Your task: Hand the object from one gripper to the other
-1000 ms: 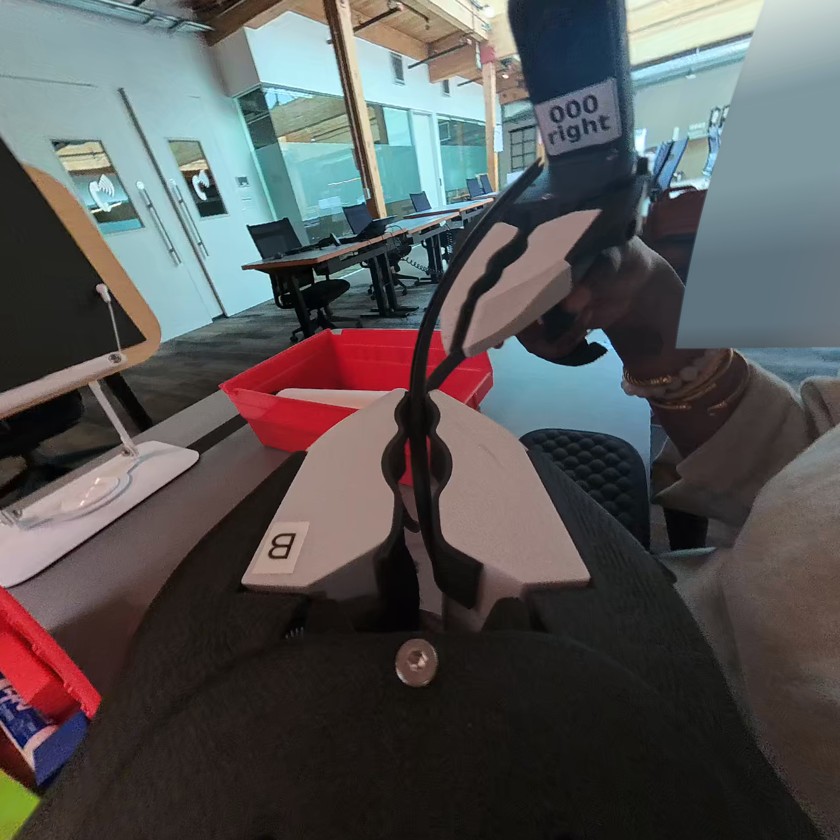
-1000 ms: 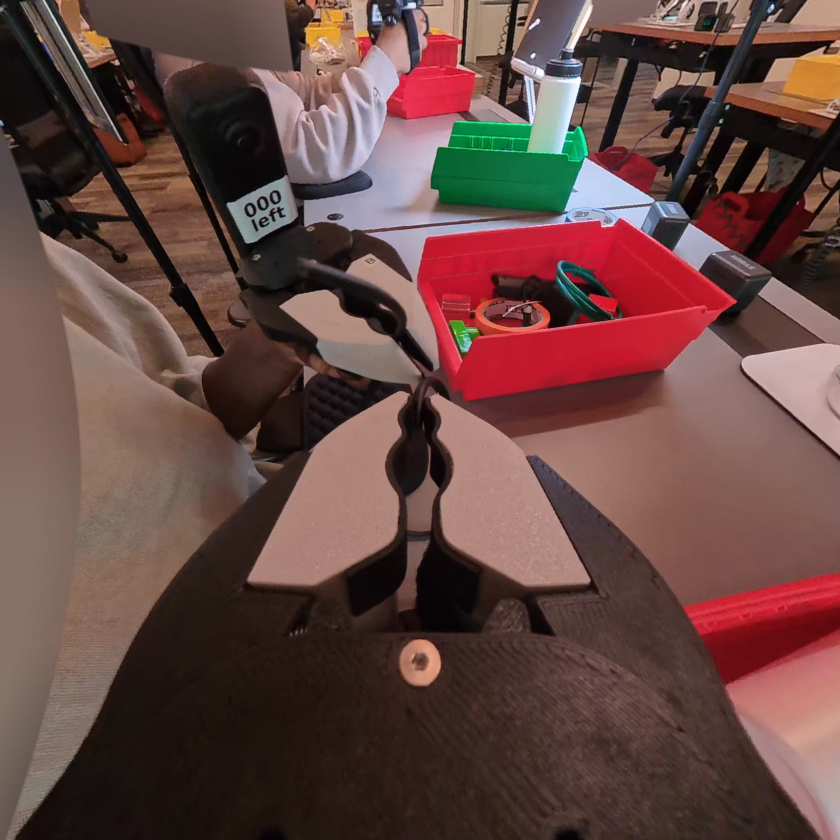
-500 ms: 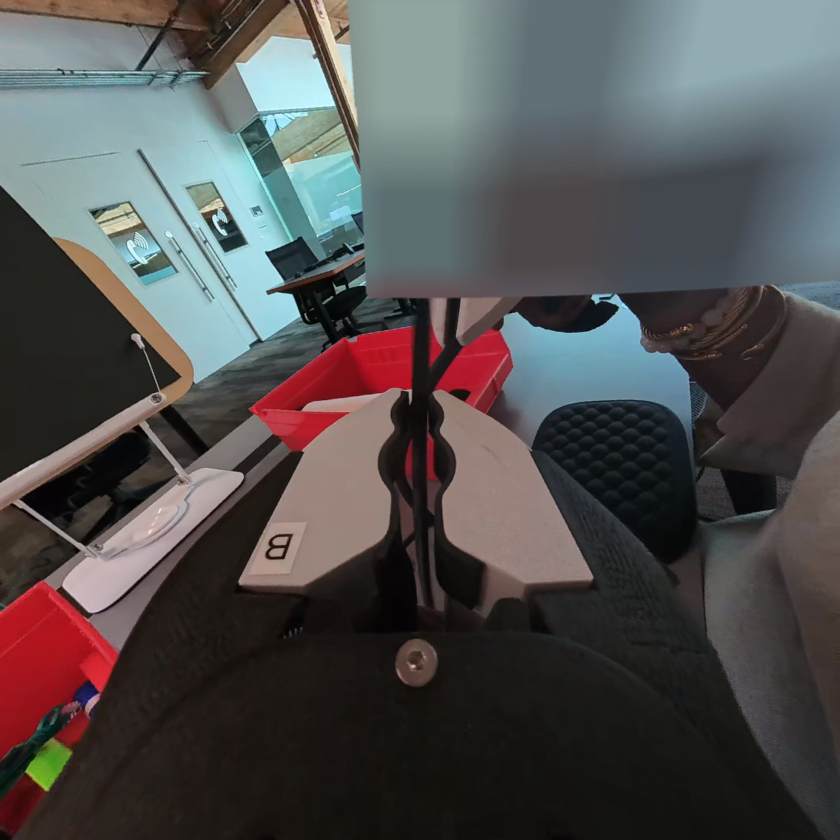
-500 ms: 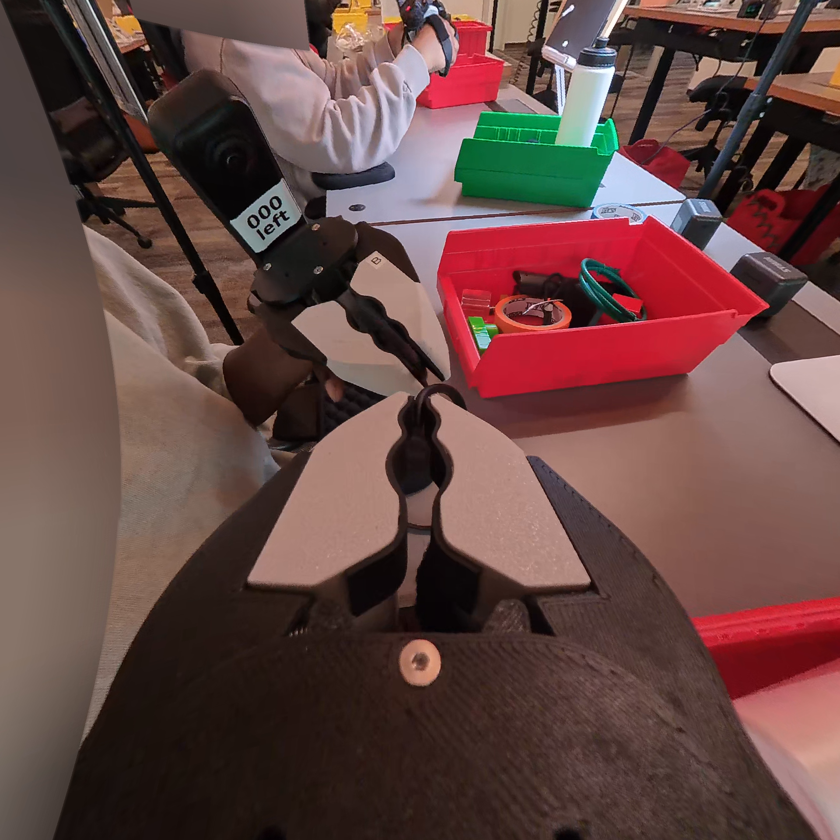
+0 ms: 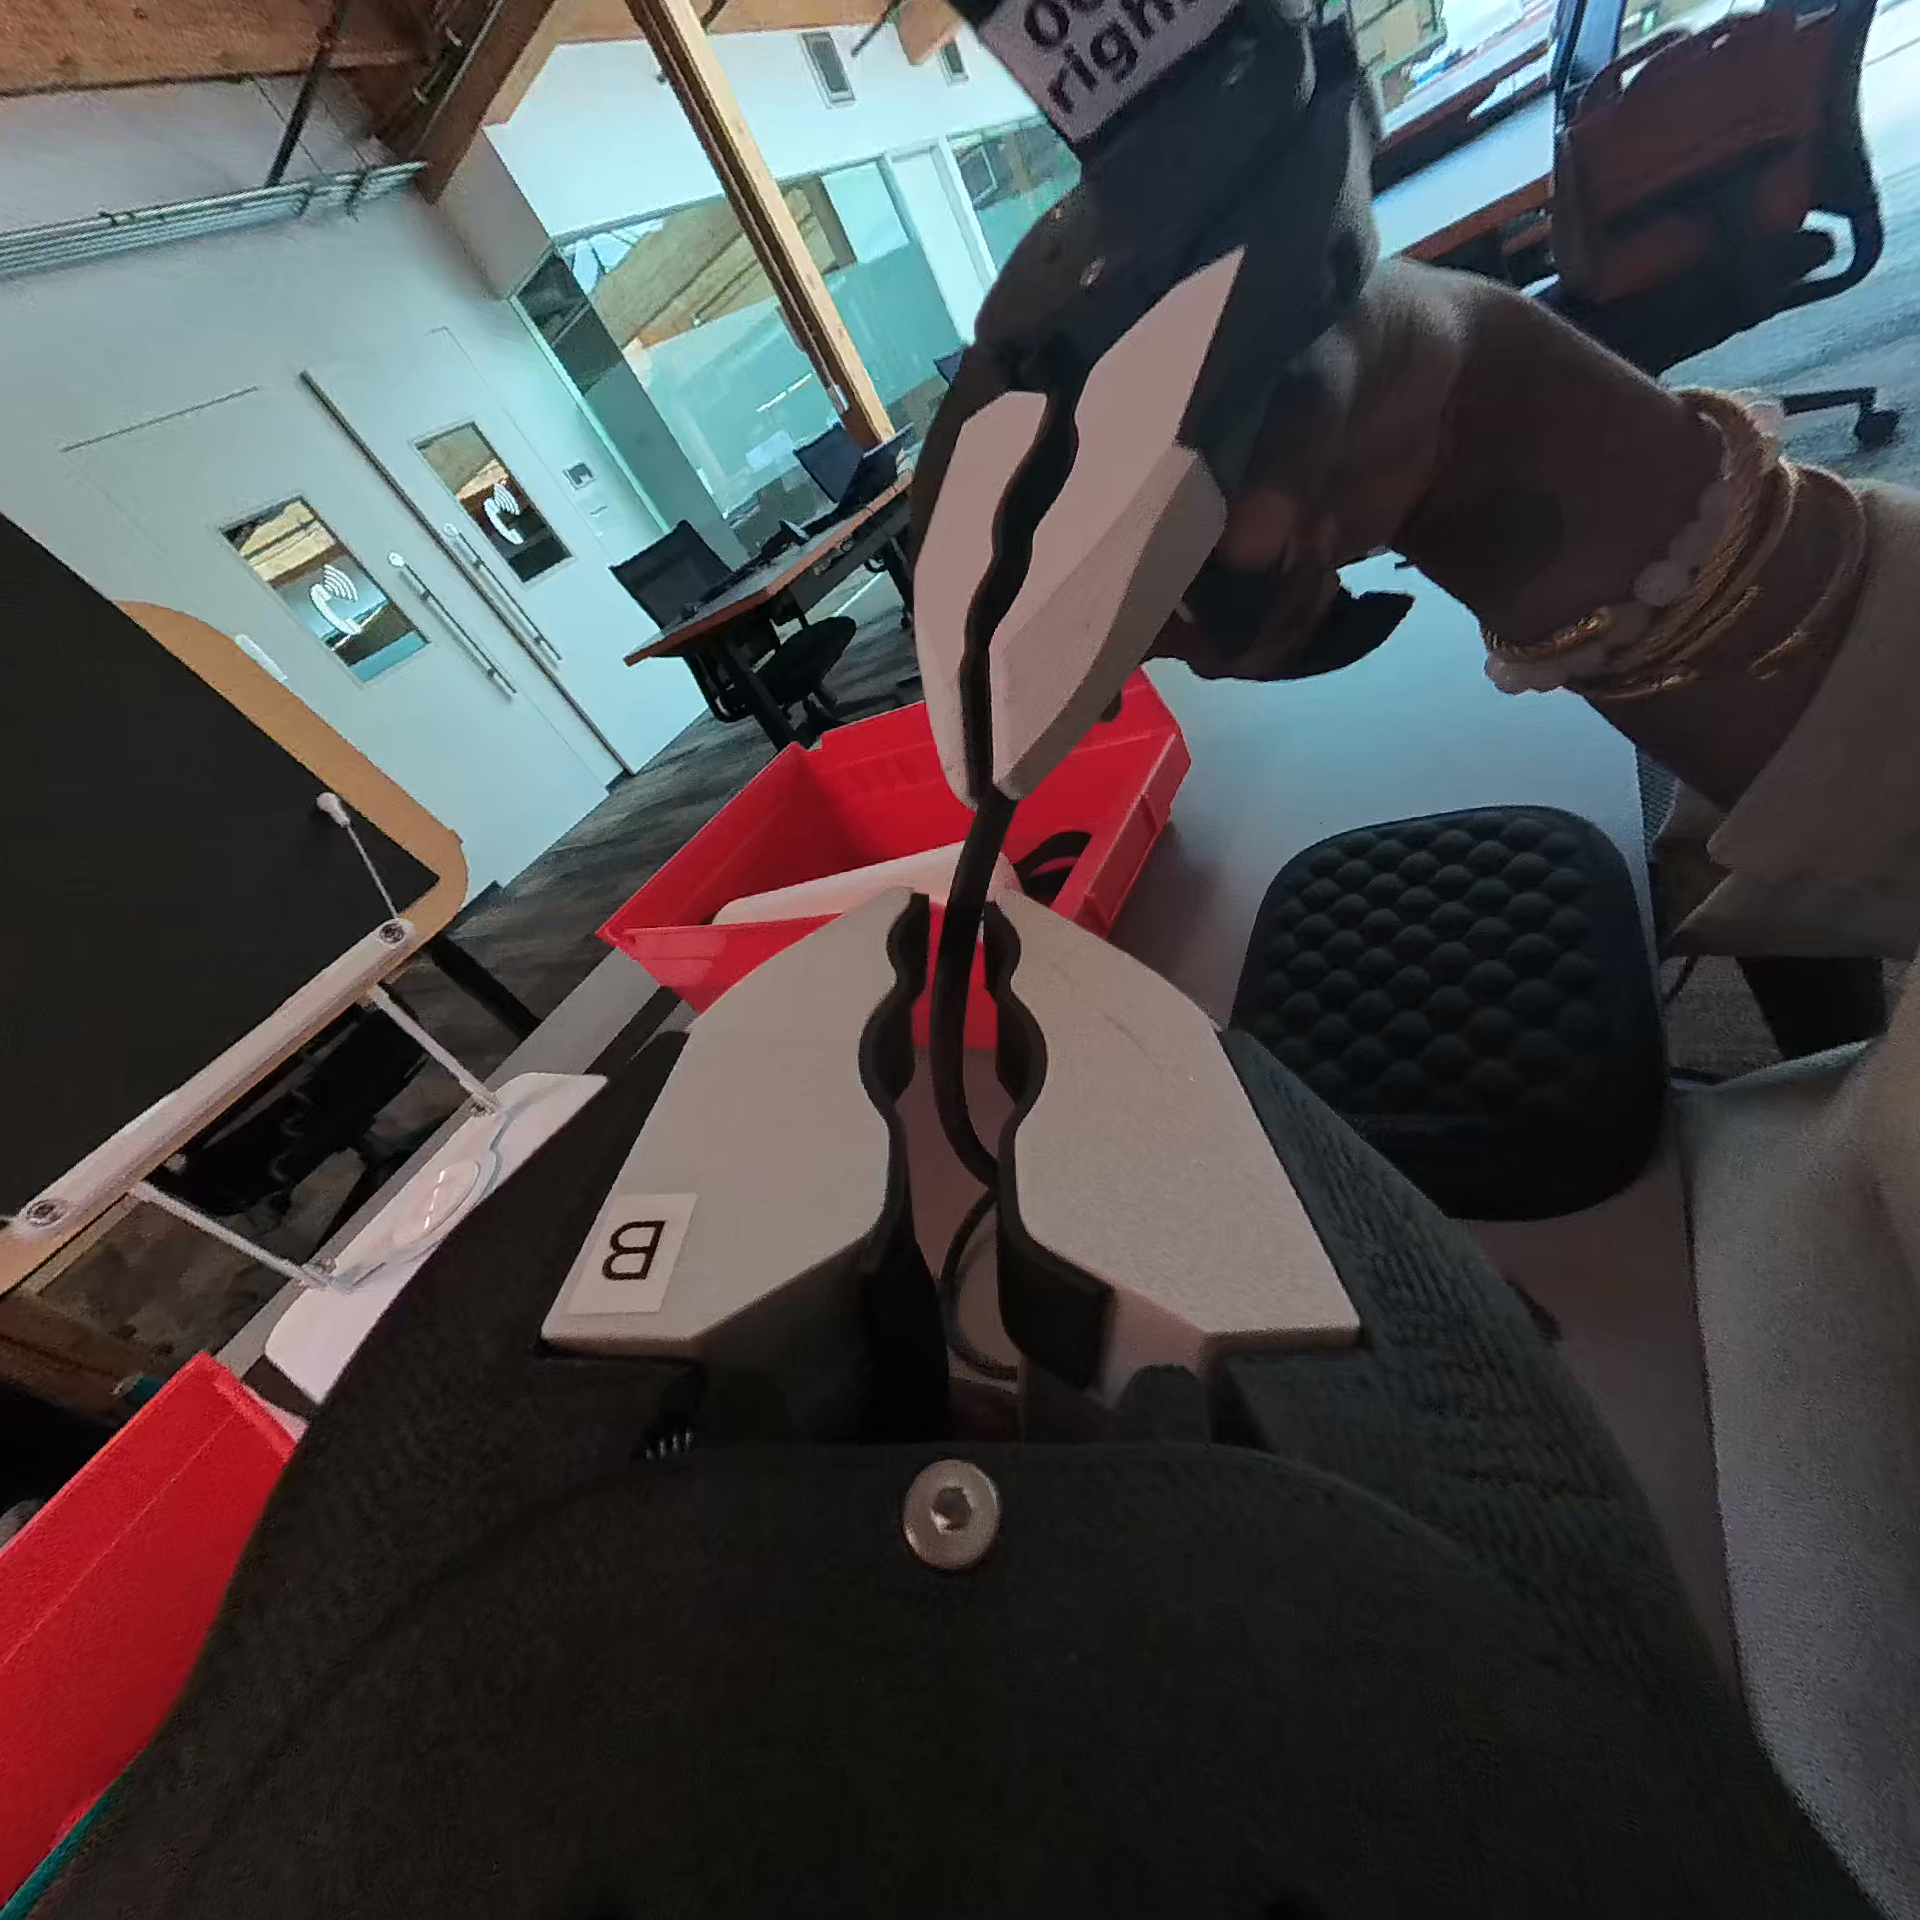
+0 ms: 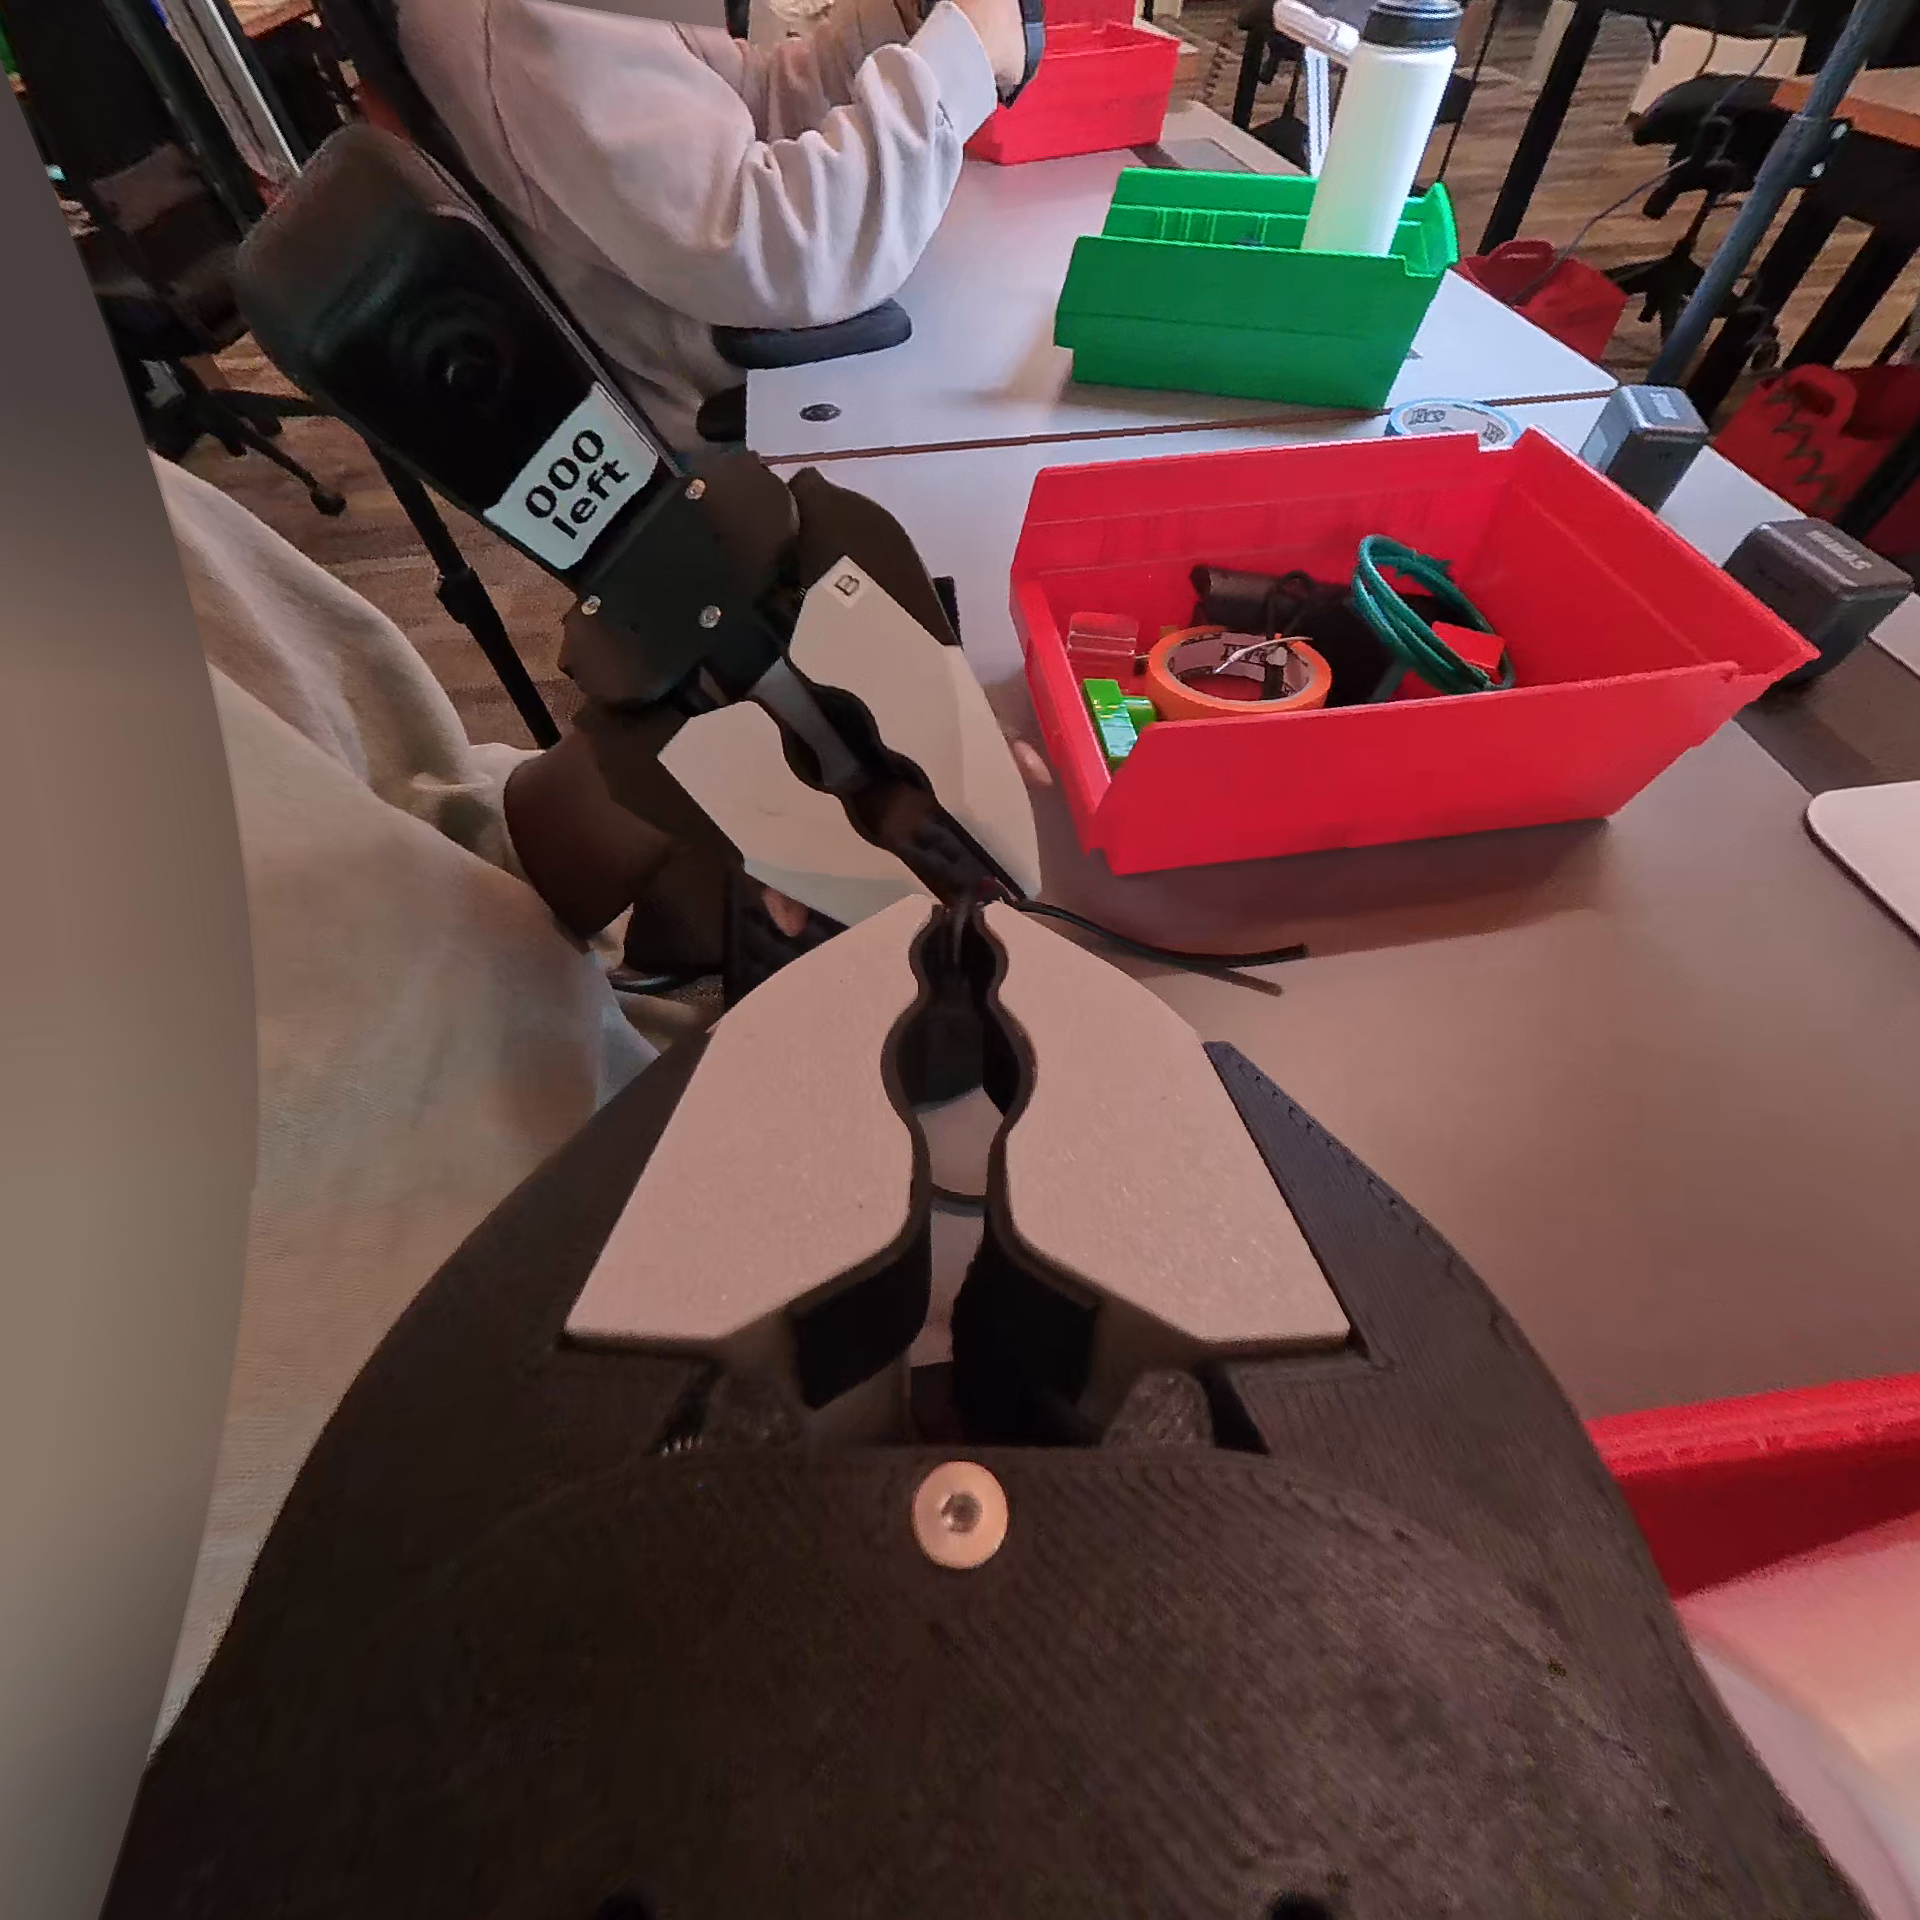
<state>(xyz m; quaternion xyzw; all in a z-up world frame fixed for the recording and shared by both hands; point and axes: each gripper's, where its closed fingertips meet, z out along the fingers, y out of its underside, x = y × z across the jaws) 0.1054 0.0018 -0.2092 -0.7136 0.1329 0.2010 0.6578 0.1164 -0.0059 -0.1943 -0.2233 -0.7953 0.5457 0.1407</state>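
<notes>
A thin black strip (image 5: 971, 862), like a cable tie, runs from the tips of my right gripper (image 5: 982, 790) down into the gap of my left gripper (image 5: 956, 914). The left jaws stand slightly apart and the strip hangs loosely between them. In the right wrist view my right gripper (image 6: 961, 914) is shut on the strip (image 6: 1143, 940), whose free tail sticks out to the right above the brown table (image 6: 1558, 1091). The left gripper (image 6: 987, 883) points its tips at mine, almost touching.
A red bin (image 6: 1351, 810) with an orange tape roll (image 6: 1236, 675) and a green cord stands ahead on the right. Another red bin (image 5: 831, 821) lies beyond the left gripper. A green bin (image 6: 1226, 312), a white bottle (image 6: 1371, 125), a seated person (image 6: 707, 156) and a black armrest pad (image 5: 1444, 997) are nearby.
The left jaws have parted a little and the strip now sits loose between them. The right gripper stays shut on it and has tilted, tips pointing down at the left gripper.
</notes>
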